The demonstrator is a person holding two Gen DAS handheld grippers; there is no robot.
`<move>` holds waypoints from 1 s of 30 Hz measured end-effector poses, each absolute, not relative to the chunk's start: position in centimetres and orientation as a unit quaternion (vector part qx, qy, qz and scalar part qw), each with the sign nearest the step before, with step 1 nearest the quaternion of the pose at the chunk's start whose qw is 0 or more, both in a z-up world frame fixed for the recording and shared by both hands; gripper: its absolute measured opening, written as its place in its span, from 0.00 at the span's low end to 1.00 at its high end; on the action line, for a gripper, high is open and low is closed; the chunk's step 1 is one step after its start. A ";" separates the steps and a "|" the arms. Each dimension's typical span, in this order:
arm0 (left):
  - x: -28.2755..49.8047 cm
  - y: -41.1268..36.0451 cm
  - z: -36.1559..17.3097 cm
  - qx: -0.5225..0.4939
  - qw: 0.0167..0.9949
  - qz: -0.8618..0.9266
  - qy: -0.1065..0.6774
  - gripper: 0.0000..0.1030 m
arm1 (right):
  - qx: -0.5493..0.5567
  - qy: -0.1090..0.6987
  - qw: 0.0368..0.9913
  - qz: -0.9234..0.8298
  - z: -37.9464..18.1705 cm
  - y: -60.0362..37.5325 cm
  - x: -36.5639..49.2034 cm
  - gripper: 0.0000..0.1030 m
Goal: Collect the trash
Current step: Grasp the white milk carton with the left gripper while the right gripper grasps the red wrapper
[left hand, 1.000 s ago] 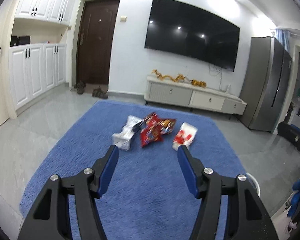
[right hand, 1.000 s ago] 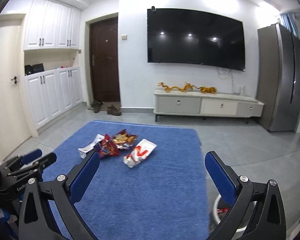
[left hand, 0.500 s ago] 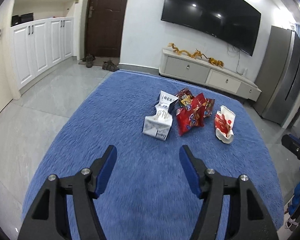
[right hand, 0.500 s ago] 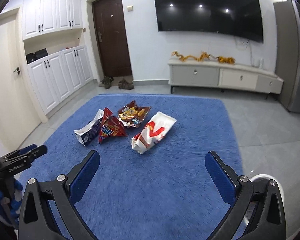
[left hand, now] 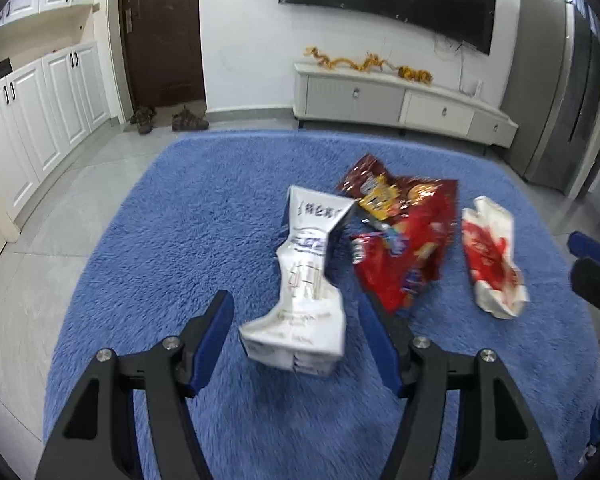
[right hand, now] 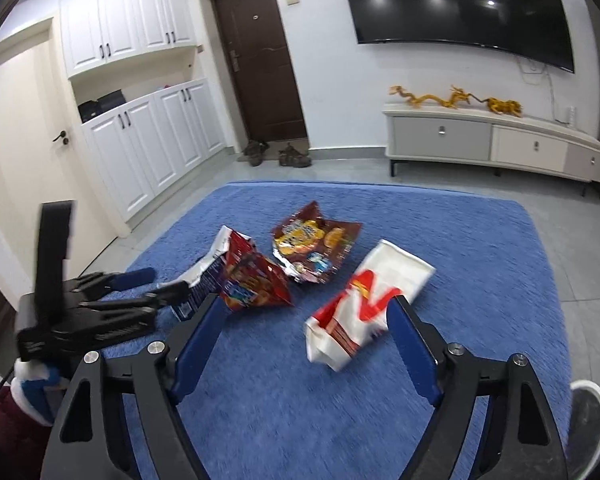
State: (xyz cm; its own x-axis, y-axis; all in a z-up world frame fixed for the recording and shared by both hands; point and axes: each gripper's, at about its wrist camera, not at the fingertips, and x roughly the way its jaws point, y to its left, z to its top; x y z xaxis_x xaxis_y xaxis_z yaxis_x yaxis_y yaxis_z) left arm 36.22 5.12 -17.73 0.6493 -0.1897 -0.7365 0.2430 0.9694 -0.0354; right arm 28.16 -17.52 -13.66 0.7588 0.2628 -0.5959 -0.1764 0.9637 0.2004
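Pickup approach: white carton (left hand: 304, 280) framed by parted left tool (left hand: 296, 340); red-white bag (right hand: 364, 300) framed by right tool (right hand: 306, 344), jaws closing, nothing gripped; lowering needed next

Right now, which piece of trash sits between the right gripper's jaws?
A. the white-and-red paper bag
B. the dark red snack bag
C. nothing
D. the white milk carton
A: in the right wrist view the white-and-red paper bag lies between the closing jaws of the right gripper.

Blue rug (right hand: 380, 420) – crushed carton (left hand: 304, 280), snack wrappers (right hand: 312, 248)
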 end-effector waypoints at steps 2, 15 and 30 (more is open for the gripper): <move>37.3 5.4 -18.5 0.026 0.903 -0.117 0.413 0.61 | 0.066 0.328 0.934 0.124 -13.9 -16.8 29.0 0.77; 38.9 6.6 -20.2 -0.033 0.892 -0.141 0.428 0.50 | 0.061 0.346 0.921 0.169 -16.4 -11.9 35.3 0.70; 33.8 6.1 -18.3 -0.013 0.914 -0.119 0.388 0.49 | 0.117 0.351 0.906 0.207 -15.9 -14.6 32.5 0.18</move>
State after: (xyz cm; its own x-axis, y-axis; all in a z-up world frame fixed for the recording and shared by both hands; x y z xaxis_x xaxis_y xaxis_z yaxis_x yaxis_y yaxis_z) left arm 33.76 6.14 -18.33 0.6704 -0.2280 -0.7061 0.2072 0.9713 -0.1169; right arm 32.53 -14.63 -15.89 0.6687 0.4566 -0.5868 -0.2932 0.8872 0.3563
